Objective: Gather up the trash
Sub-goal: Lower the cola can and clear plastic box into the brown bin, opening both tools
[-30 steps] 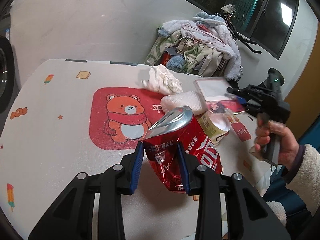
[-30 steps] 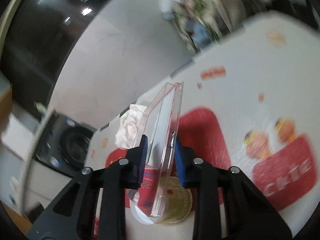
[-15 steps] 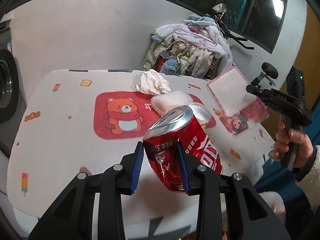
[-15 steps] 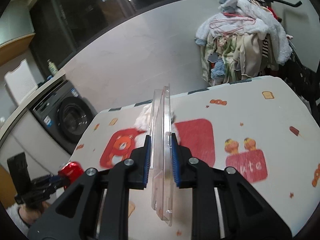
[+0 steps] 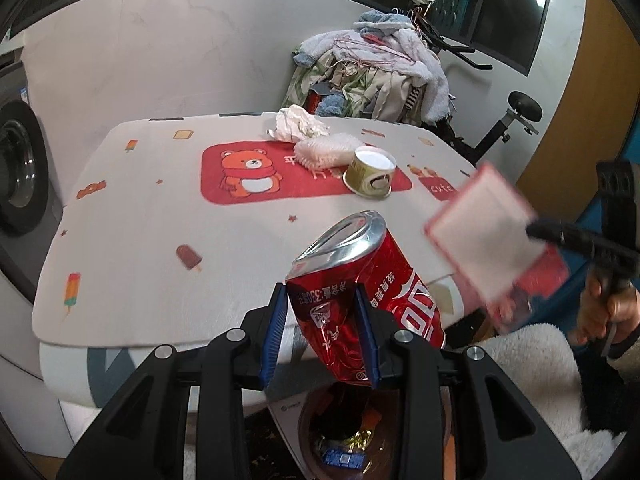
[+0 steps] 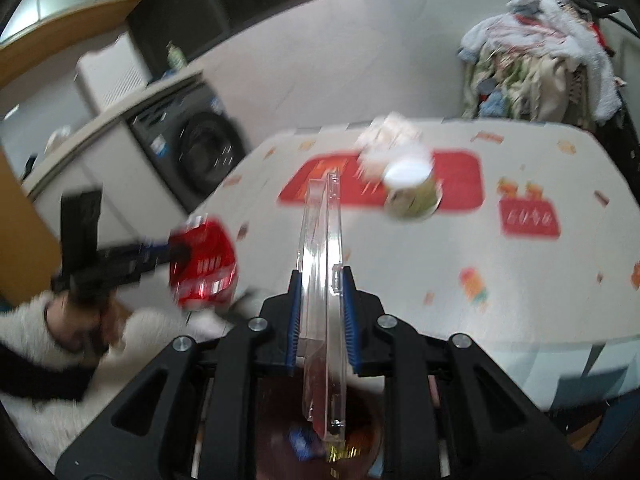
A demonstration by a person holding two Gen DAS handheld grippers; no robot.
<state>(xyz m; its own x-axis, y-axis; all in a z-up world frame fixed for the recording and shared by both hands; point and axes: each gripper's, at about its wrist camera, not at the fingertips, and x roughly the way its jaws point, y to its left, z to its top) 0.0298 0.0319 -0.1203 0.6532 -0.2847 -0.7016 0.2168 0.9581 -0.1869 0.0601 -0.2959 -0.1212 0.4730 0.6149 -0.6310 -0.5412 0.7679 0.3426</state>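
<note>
**Crushed can and clear case now held over the bin**

Crushed red can (image 5: 362, 300) sits clenched between the blue fingers (image 5: 274, 340) of the left gripper (image 5: 323, 340), its dented silver top tilted toward 11 o'clock. Half a second ago the counter lay under it; now it hangs past the counter's near edge, with an open bin (image 5: 372, 436) of wrappers below at 6 o'clock.

The right gripper (image 6: 321, 318) grasps a clear plastic case (image 6: 322, 280) edge-on between its fingers (image 6: 347, 320), the case reaching from 12 o'clock down to 6, where the bin's dark mouth (image 6: 360, 424) shows beneath it. Earlier this gripper was above the counter; it has drawn back to the near edge too.

Out on the counter (image 5: 160, 216), a paper cup (image 5: 370, 174) stands on the red bear mat at 12 o'clock, a white scrubber (image 5: 326, 150) touching its far side, and a crumpled tissue (image 5: 298, 128) just beyond.
</note>
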